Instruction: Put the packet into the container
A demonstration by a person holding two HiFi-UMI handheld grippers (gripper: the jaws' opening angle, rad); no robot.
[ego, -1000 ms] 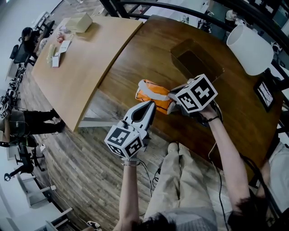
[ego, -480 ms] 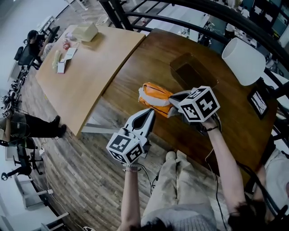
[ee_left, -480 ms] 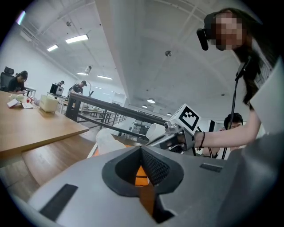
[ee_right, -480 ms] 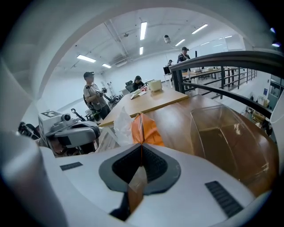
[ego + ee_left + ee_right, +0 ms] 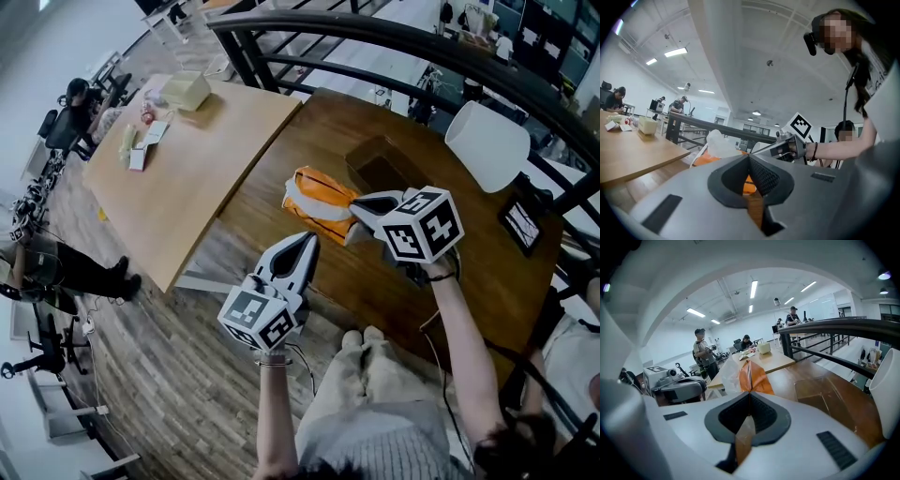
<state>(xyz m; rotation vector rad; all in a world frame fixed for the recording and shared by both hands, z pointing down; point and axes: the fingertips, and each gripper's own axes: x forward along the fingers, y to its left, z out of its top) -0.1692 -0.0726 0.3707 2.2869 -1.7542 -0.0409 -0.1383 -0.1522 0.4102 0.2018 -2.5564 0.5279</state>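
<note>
1. At the far left a light wooden table (image 5: 178, 159) is seen. It takes no part in the task.
2. The left gripper (image 5: 308, 238) is held just below the packet, near it but, as far as can be judged, apart from it. Its jaws are pressed together and nothing is pinched between them. In the left gripper view, some orange is seen only beyond the tips.
3. The packet (image 5: 317, 195), orange with a pale plastic end, is found over the near edge of the dark round table (image 5: 422, 281), just left of the container. It is probably lifted off the wood, but this cannot be confirmed.
4. The right gripper (image 5: 356, 208) is closed on the packet: a thin edge of the film is pinched between its pads.
5. The container (image 5: 380, 167), a clear open box, is placed on the dark round table behind the right gripper. Nothing is seen inside it.
6. The packet is judged to be light, soft and crinkly, with a smooth film that may slip. A flat sealed edge is the best place to hold it, because the filled middle would bulge and slide out. Held by one edge only, it may swing or sag, so it should be lowered gently and lengthwise into the box.
</note>
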